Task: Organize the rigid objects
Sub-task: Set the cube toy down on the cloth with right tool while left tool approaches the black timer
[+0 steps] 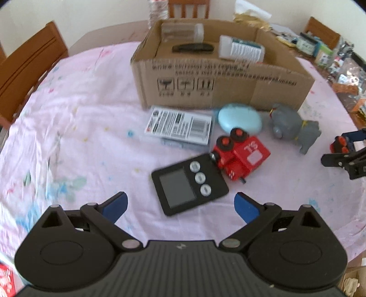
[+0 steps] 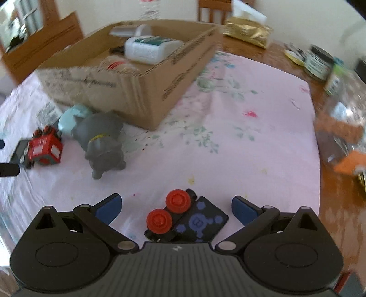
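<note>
Closing the spread right gripper (image 2: 176,209) on the black toy car (image 2: 186,217) near the table's front edge, a roll off its wheels is risked; the left gripper (image 1: 180,203) is held spread over the black timer (image 1: 188,182)

Wooden chairs (image 1: 27,66) ring a table under a pink floral cloth (image 1: 80,118), pale wall (image 2: 308,18) behind

Wooden chairs (image 1: 29,66) stand at the frame's upper left; a gold foil bag (image 2: 248,32) lies upper right on the table (image 2: 297,61).
</note>
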`<action>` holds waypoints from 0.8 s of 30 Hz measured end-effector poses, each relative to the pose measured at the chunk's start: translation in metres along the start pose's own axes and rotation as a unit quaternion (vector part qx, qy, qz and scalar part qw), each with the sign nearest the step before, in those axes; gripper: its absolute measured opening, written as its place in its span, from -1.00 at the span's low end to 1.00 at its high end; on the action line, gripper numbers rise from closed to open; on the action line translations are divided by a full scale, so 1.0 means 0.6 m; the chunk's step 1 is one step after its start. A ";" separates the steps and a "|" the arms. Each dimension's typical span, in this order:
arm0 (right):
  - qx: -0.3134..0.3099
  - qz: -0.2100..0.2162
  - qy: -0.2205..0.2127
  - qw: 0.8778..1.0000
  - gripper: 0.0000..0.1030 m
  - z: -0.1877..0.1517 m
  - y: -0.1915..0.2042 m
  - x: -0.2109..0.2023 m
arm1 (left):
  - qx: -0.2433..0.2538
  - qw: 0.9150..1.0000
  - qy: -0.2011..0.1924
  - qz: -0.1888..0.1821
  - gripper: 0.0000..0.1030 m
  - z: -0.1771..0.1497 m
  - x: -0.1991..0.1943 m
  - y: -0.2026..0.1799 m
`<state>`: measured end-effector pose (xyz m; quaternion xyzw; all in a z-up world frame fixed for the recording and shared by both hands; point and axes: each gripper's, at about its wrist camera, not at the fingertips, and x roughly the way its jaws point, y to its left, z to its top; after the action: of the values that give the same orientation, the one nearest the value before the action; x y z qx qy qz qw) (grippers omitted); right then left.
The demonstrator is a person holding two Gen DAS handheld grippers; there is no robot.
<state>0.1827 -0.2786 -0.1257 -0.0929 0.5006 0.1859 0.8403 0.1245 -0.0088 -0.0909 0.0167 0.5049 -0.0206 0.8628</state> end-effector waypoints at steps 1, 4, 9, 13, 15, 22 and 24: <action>-0.004 0.010 0.004 1.000 1.00 -0.001 0.003 -0.003 | -0.005 1.000 0.002 0.002 0.93 -0.004 0.002 -0.002; -0.004 0.036 0.017 0.999 1.00 -0.011 0.011 -0.014 | -0.017 1.000 0.008 0.006 0.93 -0.009 0.008 -0.005; 0.003 0.085 0.038 0.996 1.00 -0.032 0.039 -0.035 | -0.031 0.999 0.001 0.016 0.93 -0.009 0.018 -0.007; 0.021 0.077 0.030 0.996 1.00 -0.042 0.054 -0.043 | -0.034 0.999 -0.015 0.020 0.93 -0.001 0.028 -0.011; 0.026 0.060 0.024 0.998 1.00 -0.043 0.060 -0.042 | -0.036 0.999 -0.019 0.022 1.00 0.003 0.033 -0.012; 0.012 0.016 0.012 1.000 1.00 -0.048 0.083 -0.038 | -0.034 0.999 -0.029 0.026 1.00 -0.004 0.029 0.002; 0.004 0.006 0.011 1.000 1.00 -0.050 0.087 -0.037 | -0.037 0.999 -0.027 0.026 1.00 -0.008 0.027 0.017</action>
<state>0.1279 -0.2461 -0.1192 -0.0883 0.5111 0.1882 0.8340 0.1285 0.0016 -0.1073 -0.0029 0.4809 0.0206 0.8765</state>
